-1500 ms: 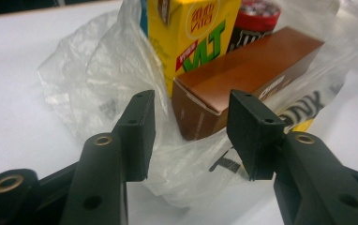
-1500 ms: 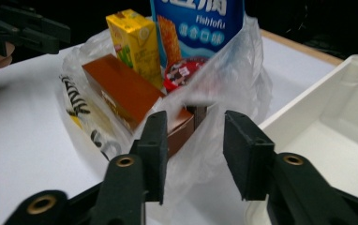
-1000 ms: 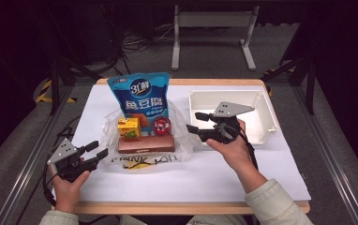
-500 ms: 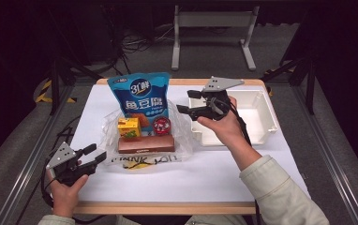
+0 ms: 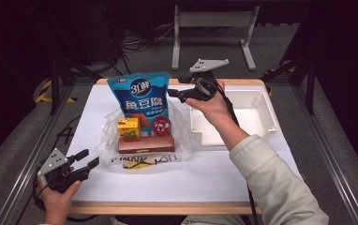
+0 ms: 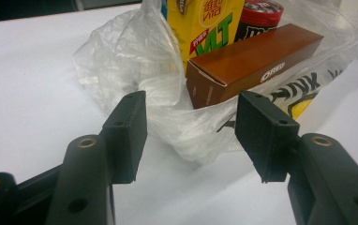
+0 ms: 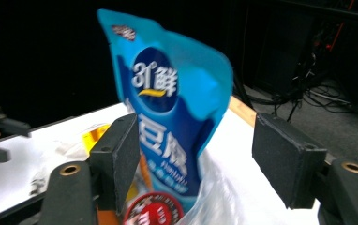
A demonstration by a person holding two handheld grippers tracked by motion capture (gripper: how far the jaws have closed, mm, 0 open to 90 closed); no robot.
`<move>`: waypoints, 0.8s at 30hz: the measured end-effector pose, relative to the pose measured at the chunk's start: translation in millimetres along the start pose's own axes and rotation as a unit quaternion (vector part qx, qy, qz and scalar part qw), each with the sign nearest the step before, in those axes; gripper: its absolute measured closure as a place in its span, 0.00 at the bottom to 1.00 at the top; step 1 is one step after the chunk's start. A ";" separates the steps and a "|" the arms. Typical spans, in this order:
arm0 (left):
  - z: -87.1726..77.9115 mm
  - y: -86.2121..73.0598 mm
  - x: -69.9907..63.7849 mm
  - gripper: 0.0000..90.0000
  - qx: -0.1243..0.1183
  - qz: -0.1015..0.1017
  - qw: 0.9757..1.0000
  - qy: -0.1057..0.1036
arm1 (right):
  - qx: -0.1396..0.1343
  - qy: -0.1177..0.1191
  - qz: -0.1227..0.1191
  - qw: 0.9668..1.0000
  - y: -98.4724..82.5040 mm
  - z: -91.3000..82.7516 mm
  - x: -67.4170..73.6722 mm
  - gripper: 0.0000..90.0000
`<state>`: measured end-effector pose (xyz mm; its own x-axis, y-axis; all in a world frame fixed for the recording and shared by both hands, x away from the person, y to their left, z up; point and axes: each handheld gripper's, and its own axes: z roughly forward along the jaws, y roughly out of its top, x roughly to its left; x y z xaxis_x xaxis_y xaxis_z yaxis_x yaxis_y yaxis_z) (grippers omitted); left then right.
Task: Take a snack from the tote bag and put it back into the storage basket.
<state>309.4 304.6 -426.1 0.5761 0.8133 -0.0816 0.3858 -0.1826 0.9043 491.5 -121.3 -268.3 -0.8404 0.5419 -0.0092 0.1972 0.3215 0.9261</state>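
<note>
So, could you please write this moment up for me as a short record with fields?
surface: white table
bag: clear plastic bag lying open at the table's middle
in the bag: blue snack pouch upright at the back, yellow drink carton, red-lidded tub, brown biscuit box in front
tray: white tray, to the right of the bag
left gripper: open, near the bag's front left corner, holding nothing
right gripper: jaws have just been opening, beside the pouch's top, not gripping it
</note>
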 end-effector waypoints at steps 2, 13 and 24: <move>-1.7 -1.6 0.3 0.49 0.002 -0.003 1.000 0.001 | -0.005 -0.003 -0.001 1.000 3.4 5.3 -4.5 0.37; -3.1 -3.2 2.2 0.48 0.001 -0.006 1.000 0.001 | -0.017 0.012 -0.001 1.000 11.2 30.4 -14.9 0.36; 3.4 -0.4 1.5 0.48 0.007 0.000 1.000 -0.008 | -0.022 0.043 0.010 0.999 11.1 53.1 -17.7 0.36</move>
<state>312.5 304.0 -428.0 0.5878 0.8042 -0.0885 0.3956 -0.1903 0.8985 535.3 -86.1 -277.9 -0.8772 0.4785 0.0402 0.1939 0.2765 0.9413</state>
